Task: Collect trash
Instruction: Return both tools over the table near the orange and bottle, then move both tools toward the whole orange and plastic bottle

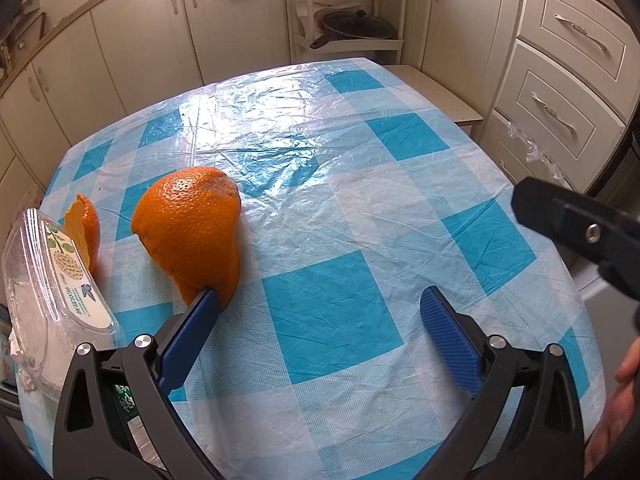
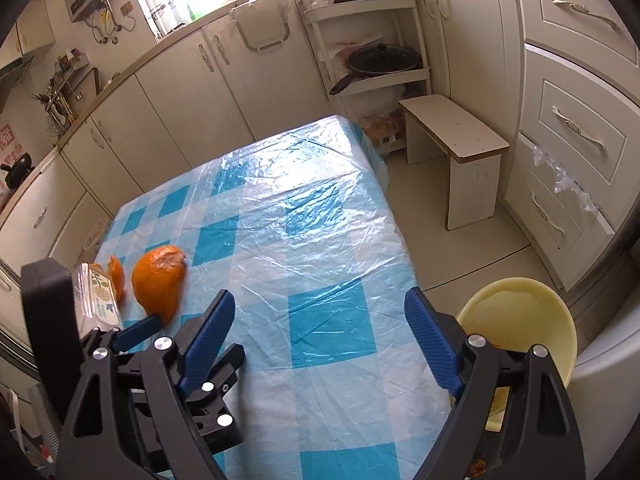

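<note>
In your left wrist view, your left gripper (image 1: 320, 312) hung low over the tabletop (image 1: 360, 184), which was covered in a blue-and-white checked plastic sheet. Its blue ribbed fingers (image 1: 448, 340) stood wide apart with nothing between them. The tip of the left-hand finger sat right at the lower edge of the large domed piece of orange peel (image 1: 188, 232); whether it touched the peel you could not tell. A smaller curl of orange peel (image 1: 86, 228) lay just beyond, beside a clear plastic clamshell box with a printed label (image 1: 60, 280) at the tabletop's left edge. The black body of your right gripper (image 1: 576, 228) intruded from the right.

In your right wrist view, your right gripper (image 2: 320, 320) also had its blue fingers spread wide and empty, held above the checked sheet near its right edge. A pale yellow plastic bowl-shaped bin (image 2: 520, 320) sat just off that edge, below and right of the fingers, with what looked like scraps inside. The large peel (image 2: 158, 284) and small curl (image 2: 116, 274) lay well to the left.

Judging by this, you were between pickups, with the left gripper lining up on the large peel. The next move called for shifting left so the peel sat between the fingers, closing gently on the thin rind, then carrying it across to the yellow bin.
</note>
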Demonstrator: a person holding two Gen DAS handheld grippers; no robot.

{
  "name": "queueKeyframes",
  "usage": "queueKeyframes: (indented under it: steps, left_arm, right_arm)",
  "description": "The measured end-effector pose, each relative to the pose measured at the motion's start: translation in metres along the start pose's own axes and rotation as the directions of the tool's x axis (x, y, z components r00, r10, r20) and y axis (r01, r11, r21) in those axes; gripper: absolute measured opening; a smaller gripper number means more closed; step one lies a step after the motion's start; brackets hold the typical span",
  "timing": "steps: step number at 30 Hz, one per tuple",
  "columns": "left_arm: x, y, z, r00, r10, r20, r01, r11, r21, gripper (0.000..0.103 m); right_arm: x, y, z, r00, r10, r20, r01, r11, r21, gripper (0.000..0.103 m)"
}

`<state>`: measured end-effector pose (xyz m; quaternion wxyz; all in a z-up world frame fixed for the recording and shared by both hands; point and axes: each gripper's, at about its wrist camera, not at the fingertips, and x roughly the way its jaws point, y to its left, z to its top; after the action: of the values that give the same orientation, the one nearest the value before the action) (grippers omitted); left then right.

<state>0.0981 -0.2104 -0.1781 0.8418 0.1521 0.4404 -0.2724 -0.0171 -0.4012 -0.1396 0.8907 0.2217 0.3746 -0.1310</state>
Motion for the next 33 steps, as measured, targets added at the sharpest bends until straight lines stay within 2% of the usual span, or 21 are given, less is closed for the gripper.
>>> queueKeyframes:
  steps: [9, 21, 23, 25, 27, 30, 33]
  left_arm:
    - [0.000, 0.000, 0.000, 1.000, 0.000, 0.000, 0.000, 1.000, 0.000, 0.096]
    - [0.000, 0.000, 0.000, 1.000, 0.000, -0.003, 0.000, 1.000, -0.006, 0.096]
    - [0.000, 0.000, 0.001, 0.999, -0.031, -0.044, 0.030, 1.000, -0.009, 0.096]
    - [-0.003, 0.001, 0.002, 0.997, -0.035, -0.069, 0.031, 0.999, -0.045, 0.096]
    - [-0.022, 0.003, 0.000, 0.998, -0.057, -0.020, 0.055, 0.993, -0.102, 0.096]
    - [-0.067, 0.002, -0.005, 0.994, -0.043, 0.098, 0.052, 0.994, -0.093, 0.096]
    - [-0.122, 0.010, -0.010, 0.974, -0.010, 0.226, 0.024, 0.998, -0.059, 0.096]
  right_arm:
    - [-0.022, 0.001, 0.005, 0.995, 0.097, -0.015, -0.097, 0.995, 0.000, 0.084]
    - [-0.028, -0.016, 0.019, 0.990, 0.141, -0.014, -0.140, 0.990, 0.033, 0.084]
    - [-0.029, -0.016, 0.021, 0.990, 0.141, -0.010, -0.141, 0.990, 0.027, 0.084]
    - [-0.029, -0.017, 0.023, 0.990, 0.138, 0.002, -0.138, 0.990, 0.033, 0.084]
    - [-0.031, -0.018, 0.027, 0.991, 0.134, 0.018, -0.134, 0.990, 0.042, 0.084]
    - [-0.033, -0.019, 0.031, 0.991, 0.132, 0.038, -0.134, 0.989, 0.058, 0.084]
    - [-0.033, -0.012, 0.033, 0.990, 0.131, 0.043, -0.133, 0.990, 0.049, 0.084]
